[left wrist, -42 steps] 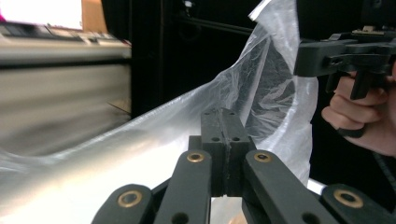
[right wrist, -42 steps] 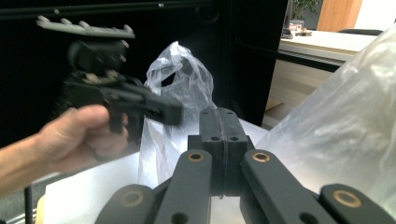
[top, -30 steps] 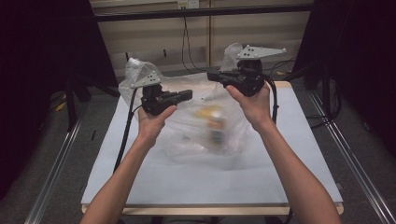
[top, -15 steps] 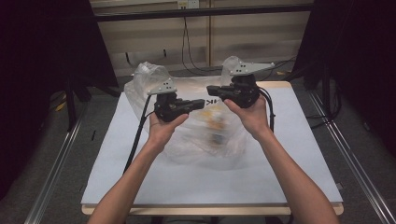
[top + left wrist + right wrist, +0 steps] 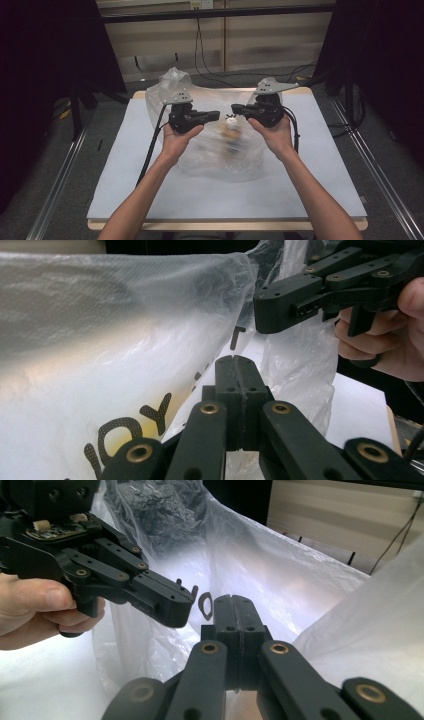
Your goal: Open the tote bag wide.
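High view: bag (image 5: 210, 160) handling.
Left gripper (image 5: 216, 115) and right gripper (image 5: 235, 108) closed, empty, over bag; next, open to grasp film.

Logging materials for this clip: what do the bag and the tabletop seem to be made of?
Bag: thin translucent plastic film, glossy and crinkled, with dark print; contents show through. Tabletop: matte pale sheet, perhaps laminate, over a tan board showing at its edges.

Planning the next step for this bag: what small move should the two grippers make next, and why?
Probably ease both down until the plastic bag rests on the table: left gripper and right gripper are shut near its top, tips facing, with its contents low.
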